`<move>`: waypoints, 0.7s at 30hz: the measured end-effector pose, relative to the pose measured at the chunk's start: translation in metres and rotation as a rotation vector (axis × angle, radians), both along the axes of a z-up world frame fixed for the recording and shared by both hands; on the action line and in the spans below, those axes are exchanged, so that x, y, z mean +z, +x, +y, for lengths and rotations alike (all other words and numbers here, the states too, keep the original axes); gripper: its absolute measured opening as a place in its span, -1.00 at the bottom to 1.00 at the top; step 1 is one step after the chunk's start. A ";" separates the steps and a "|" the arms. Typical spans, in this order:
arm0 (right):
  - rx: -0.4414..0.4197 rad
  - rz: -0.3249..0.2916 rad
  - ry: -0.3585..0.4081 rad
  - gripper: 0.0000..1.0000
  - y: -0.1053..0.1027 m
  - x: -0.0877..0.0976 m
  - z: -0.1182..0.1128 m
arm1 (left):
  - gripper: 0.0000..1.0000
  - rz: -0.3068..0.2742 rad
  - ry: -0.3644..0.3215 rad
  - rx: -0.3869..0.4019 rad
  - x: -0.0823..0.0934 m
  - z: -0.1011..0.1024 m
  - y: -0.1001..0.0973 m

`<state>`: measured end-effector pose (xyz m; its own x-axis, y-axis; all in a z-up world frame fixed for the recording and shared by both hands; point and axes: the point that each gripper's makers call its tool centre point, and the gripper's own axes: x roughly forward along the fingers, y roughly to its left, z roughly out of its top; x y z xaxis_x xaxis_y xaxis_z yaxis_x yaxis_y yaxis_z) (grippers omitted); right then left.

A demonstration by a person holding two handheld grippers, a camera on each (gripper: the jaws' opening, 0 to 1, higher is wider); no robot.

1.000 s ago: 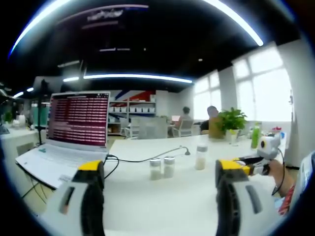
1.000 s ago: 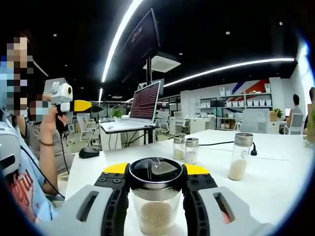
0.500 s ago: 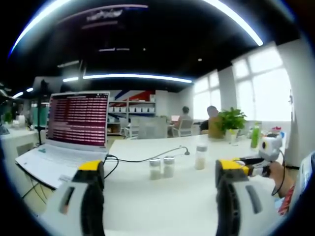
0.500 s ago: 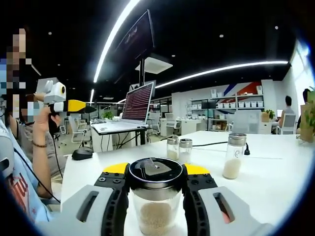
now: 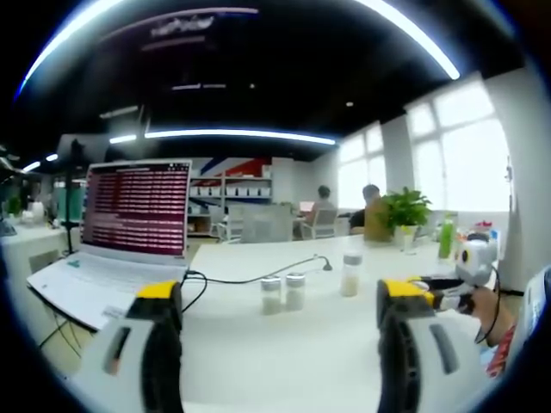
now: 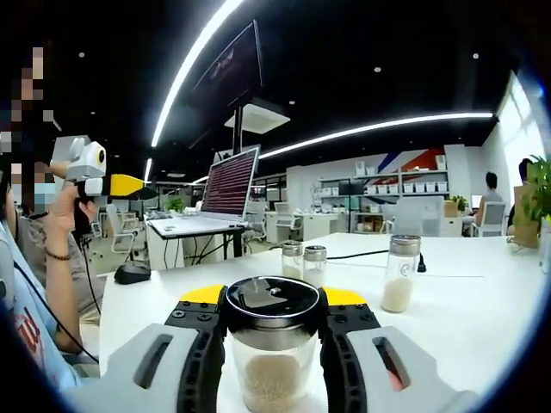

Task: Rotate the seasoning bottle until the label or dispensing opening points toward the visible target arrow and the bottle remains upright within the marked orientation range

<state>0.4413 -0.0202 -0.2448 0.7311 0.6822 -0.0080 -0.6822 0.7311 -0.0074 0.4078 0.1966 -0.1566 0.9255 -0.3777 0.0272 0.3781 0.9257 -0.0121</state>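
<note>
Right gripper point(image 6: 273, 361), clamped on the seasoning bottle point(image 6: 272, 344) at lower centre, had swung it, upright, mid-rotation; left gripper point(image 5: 271, 344) stayed spread, empty.

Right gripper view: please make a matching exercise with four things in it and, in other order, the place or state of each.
Things:
1. bottle with black lid
2. tall bottle
3. laptop
4. mouse

Places or states:
A. open, screen lit, on the far desk
B. standing free on the table, right of a small pair
C. on the table's left edge
D. clamped between the right gripper's jaws

Pairs: 1-D, 2-B, 3-A, 4-C
</note>
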 end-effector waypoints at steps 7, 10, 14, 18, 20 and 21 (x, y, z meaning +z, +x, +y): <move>-0.047 -0.002 0.003 -0.18 -0.001 0.000 0.000 | 0.99 0.001 0.003 -0.003 0.000 -0.001 0.000; -0.065 -0.008 0.006 -0.18 0.000 0.000 0.000 | 0.99 -0.001 0.002 -0.004 0.000 -0.001 -0.001; -0.102 -0.017 0.000 -0.18 0.001 0.000 0.000 | 0.99 -0.002 -0.001 0.000 0.001 0.001 -0.001; -0.126 -0.024 -0.006 -0.18 0.003 0.000 -0.001 | 0.99 0.000 -0.003 0.001 0.000 0.001 0.000; -0.132 -0.028 -0.008 -0.18 0.004 0.000 -0.001 | 0.99 0.001 -0.001 0.000 0.000 0.001 0.000; -0.134 -0.028 -0.007 -0.18 0.004 0.000 -0.002 | 0.99 0.001 -0.001 -0.002 0.000 0.001 0.000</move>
<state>0.4452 -0.0217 -0.2451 0.8157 0.5784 0.0098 -0.5779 0.8155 -0.0306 0.4083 0.1974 -0.1565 0.9250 -0.3791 0.0267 0.3795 0.9251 -0.0137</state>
